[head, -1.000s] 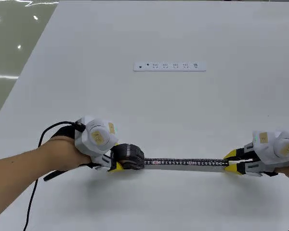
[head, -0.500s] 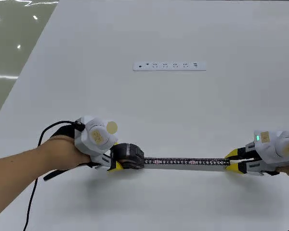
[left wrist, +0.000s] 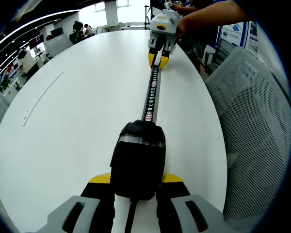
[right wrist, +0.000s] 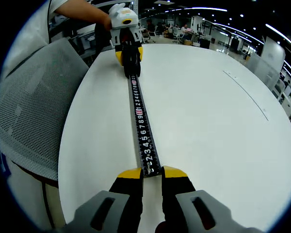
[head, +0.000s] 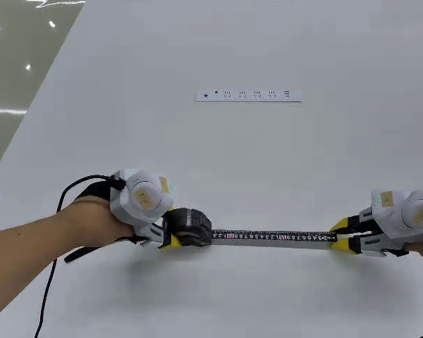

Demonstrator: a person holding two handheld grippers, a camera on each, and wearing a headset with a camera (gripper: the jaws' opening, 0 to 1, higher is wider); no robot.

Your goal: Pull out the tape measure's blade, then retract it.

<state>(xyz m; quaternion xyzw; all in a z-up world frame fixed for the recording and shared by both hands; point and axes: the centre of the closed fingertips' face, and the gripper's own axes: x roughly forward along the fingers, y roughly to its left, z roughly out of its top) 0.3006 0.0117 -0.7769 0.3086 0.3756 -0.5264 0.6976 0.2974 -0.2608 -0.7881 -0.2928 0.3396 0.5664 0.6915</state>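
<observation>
White workbench [head: 282, 162]. The black tape measure case [head: 190, 227] lies on the tabletop near the front edge, clamped between the yellow-tipped jaws of the left gripper [head: 170, 241] (jaws spread to the case's width, one on each flank). The blade [head: 275, 236] is drawn out flat along the table, numbers up, running from the case to the right gripper [head: 340, 236]. The right gripper's jaws are narrow, pinched on the blade's end; in the right gripper view the low numbers sit just ahead of the two yellow tips. The grippers are well apart and face each other along the blade. A white power strip [head: 248, 96] lies farther back, well apart from the tape. A black cable [head: 56, 211] trails from the left gripper toward the near edge. A mesh chair back [left wrist: 252, 121] stands beside the table.
</observation>
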